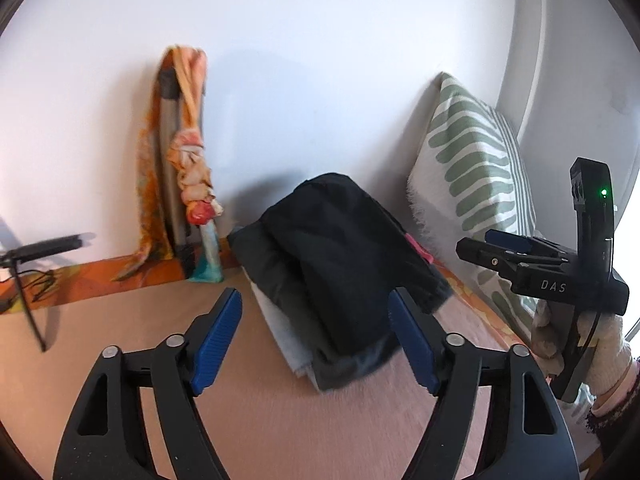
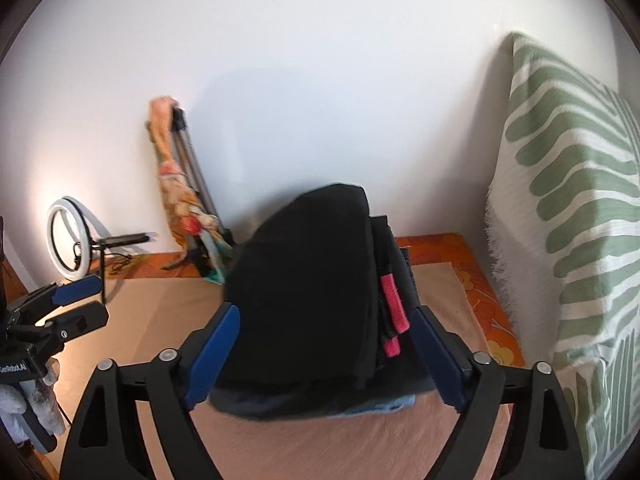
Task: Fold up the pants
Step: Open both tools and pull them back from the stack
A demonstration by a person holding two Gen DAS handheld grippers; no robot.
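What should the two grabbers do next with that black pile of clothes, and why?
Probably pull both back a little. The black pants already look folded and sit on top of a stack of clothes. The right gripper is open around the stack's near edge, gripping nothing, and the left gripper is open too, so little seems left to do here.

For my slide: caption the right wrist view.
Open right gripper faces a stack of folded dark pants beside a green-striped pillow.

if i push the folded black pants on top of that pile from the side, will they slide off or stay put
The black pants are probably floppy: their top bulges in a soft hump. A side push would likely shift or unfold that layer rather than move the stack of clothes, since cloth grips cloth. Both grippers' jaws stand open and empty.
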